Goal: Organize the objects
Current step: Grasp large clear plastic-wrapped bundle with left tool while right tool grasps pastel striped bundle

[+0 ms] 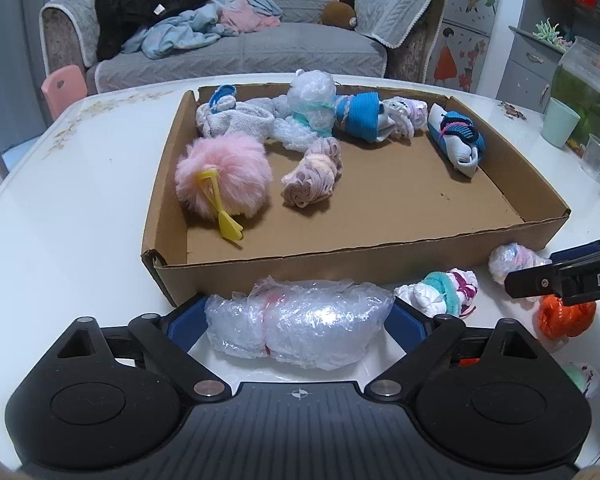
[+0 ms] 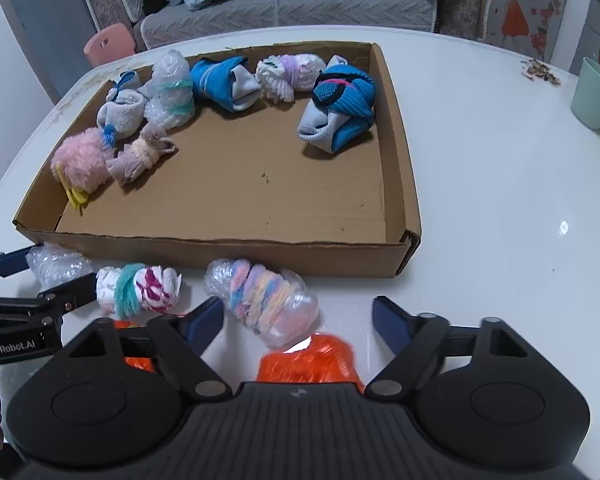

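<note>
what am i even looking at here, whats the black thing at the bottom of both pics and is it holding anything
The black thing is a hand-held gripper with two blue-padded fingers; a person holds one in each hand, and each carries a camera looking along its fingers. So one picture is the left gripper's view, the other the right gripper's.

On the white table sits a shallow cardboard box with rolled socks and a pink pompom inside. More bundles lie in front of it.

The left fingers bracket a plastic-wrapped bundle; whether they press it, I cannot tell. The right fingers stand open around a pastel wrapped bundle and an orange bundle, gripping neither.
</note>
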`<action>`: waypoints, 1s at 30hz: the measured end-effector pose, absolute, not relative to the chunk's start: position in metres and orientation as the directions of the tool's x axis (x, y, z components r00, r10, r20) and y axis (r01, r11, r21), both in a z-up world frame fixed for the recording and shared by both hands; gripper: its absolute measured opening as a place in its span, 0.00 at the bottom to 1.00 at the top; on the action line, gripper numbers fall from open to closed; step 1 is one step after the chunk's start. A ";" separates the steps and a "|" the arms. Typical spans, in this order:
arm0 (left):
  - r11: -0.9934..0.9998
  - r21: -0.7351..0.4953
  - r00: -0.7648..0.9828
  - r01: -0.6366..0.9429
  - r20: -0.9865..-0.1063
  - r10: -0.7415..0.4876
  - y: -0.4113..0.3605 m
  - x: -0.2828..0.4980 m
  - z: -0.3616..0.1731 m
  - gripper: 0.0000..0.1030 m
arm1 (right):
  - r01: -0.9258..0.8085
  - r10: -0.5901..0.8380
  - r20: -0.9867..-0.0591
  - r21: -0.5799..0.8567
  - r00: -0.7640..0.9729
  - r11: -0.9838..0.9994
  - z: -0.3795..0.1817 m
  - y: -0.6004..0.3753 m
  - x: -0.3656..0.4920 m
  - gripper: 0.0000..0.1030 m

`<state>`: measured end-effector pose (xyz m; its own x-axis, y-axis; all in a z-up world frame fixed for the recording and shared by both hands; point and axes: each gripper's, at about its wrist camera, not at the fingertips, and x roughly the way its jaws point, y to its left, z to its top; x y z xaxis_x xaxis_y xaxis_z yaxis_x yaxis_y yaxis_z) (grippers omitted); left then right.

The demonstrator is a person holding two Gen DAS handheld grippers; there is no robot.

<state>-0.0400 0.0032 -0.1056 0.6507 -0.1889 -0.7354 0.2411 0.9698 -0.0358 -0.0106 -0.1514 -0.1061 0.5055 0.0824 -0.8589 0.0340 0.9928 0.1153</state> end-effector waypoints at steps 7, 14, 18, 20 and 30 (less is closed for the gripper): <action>0.967 -0.051 0.652 0.248 -0.729 -0.206 0.005 -0.045 -0.106 0.82 | -0.019 0.104 -0.860 0.109 0.499 0.994 -0.103 -0.145 -0.013 0.40; 0.965 -0.048 0.652 0.258 -0.728 -0.211 0.004 -0.050 -0.103 0.79 | -0.041 0.125 -0.859 0.120 0.497 0.992 -0.104 -0.143 -0.012 0.29; 0.966 -0.044 0.651 0.256 -0.730 -0.207 0.005 -0.052 -0.101 0.78 | -0.045 0.134 -0.860 0.129 0.493 0.991 -0.104 -0.146 -0.012 0.25; 0.965 -0.052 0.649 0.259 -0.730 -0.213 0.005 -0.053 -0.098 0.77 | -0.048 0.142 -0.858 0.136 0.493 0.990 -0.103 -0.147 -0.013 0.24; 0.966 -0.052 0.650 0.254 -0.731 -0.210 0.010 -0.055 -0.092 0.75 | -0.075 0.154 -0.857 0.135 0.491 0.988 -0.099 -0.148 -0.017 0.18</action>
<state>-0.0545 0.0103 -0.0920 0.6496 -0.2102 -0.7307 0.2544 0.9657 -0.0517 -0.0166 -0.1479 -0.0994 0.4913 0.1544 -0.8572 -0.0754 0.9880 0.1348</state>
